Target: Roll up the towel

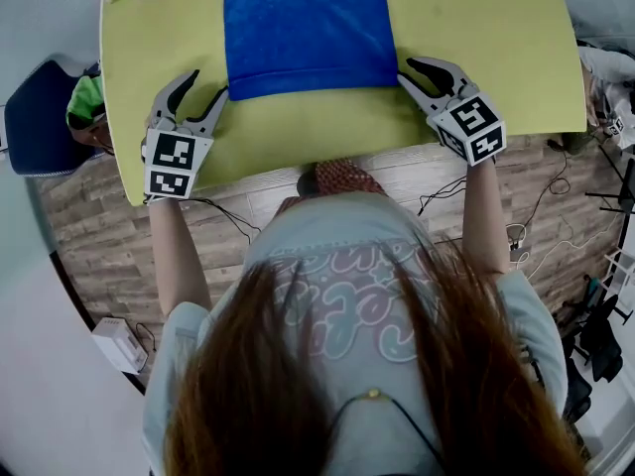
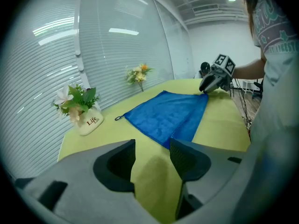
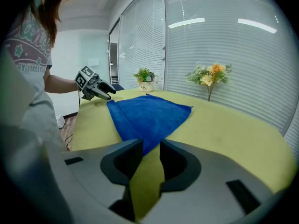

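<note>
The left tongs (image 1: 206,84) and right tongs (image 1: 407,70), both spread and empty, should, I think, pinch the 7 and 5 o'clock corners of the flat blue cloth towel (image 1: 303,28) evenly, then roll toward 12 o'clock.

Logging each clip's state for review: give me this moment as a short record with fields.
surface: yellow-green table
towel: blue towel, spread flat, near edge folded over in a narrow strip
left gripper: left gripper by near left corner, jaws apart, empty
right gripper: right gripper at near right corner, jaws apart, nothing pinched
extras: flower pot at a far corner of the table
</note>
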Available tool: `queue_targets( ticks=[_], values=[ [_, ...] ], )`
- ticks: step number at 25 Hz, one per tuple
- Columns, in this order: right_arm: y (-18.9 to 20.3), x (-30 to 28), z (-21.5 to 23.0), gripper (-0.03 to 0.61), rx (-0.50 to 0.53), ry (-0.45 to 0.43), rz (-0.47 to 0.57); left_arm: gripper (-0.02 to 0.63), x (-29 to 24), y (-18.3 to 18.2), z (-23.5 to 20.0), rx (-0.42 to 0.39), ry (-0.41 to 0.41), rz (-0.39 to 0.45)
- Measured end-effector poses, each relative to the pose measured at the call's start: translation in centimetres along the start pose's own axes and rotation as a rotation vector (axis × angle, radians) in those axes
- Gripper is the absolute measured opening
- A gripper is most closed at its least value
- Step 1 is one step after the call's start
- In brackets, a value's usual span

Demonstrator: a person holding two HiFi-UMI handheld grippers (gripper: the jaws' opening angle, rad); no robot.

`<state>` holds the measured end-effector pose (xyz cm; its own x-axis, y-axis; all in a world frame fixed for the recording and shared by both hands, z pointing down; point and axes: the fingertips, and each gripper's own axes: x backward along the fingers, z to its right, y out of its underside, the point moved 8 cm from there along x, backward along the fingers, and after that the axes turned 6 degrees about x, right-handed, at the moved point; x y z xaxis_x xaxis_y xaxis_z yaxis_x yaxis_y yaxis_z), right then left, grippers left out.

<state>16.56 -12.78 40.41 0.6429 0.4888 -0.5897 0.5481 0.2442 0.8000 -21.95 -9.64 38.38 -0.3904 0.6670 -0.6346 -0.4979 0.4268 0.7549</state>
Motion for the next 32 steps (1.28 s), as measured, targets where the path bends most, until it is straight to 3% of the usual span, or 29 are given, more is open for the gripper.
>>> queue_targets(
  ticks=[3, 7, 12, 15, 19, 25, 32],
  values=[
    [0.2, 0.6, 0.3, 0.118, 0.022, 0.030, 0.007, 0.199, 0.9, 0.0, -0.7, 0.015, -0.024, 0.040],
    [-0.7, 1.6, -1.0, 0.118, 0.164, -0.003, 0.079, 0.199, 1.7, 0.2, 0.8, -0.107, 0.046, 0.059],
    [-0.8, 1.4, -2.5, 0.118, 0.313, -0.027, 0.022, 0.199, 1.3, 0.3, 2.8, -0.165, 0.091, 0.061],
    [-1.0, 0.2, -3.9, 0.118, 0.401, -0.045, -0.001, 0.198, 0.5, 1.0, 3.5, -0.251, 0.089, 0.020],
    [-0.6, -0.9, -4.3, 0.100, 0.539, -0.003, -0.084, 0.190, -0.1, 1.2, 4.6, -0.369, 0.091, -0.013],
    [-0.5, -1.5, -4.0, 0.070, 0.541, 0.008, -0.085, 0.178, -0.7, 0.9, 4.5, -0.457, 0.079, -0.040],
    [-0.5, -1.5, -4.3, 0.028, 0.546, 0.010, -0.080, 0.078, -1.7, 0.6, 4.0, -0.461, 0.117, -0.047]
  ],
)
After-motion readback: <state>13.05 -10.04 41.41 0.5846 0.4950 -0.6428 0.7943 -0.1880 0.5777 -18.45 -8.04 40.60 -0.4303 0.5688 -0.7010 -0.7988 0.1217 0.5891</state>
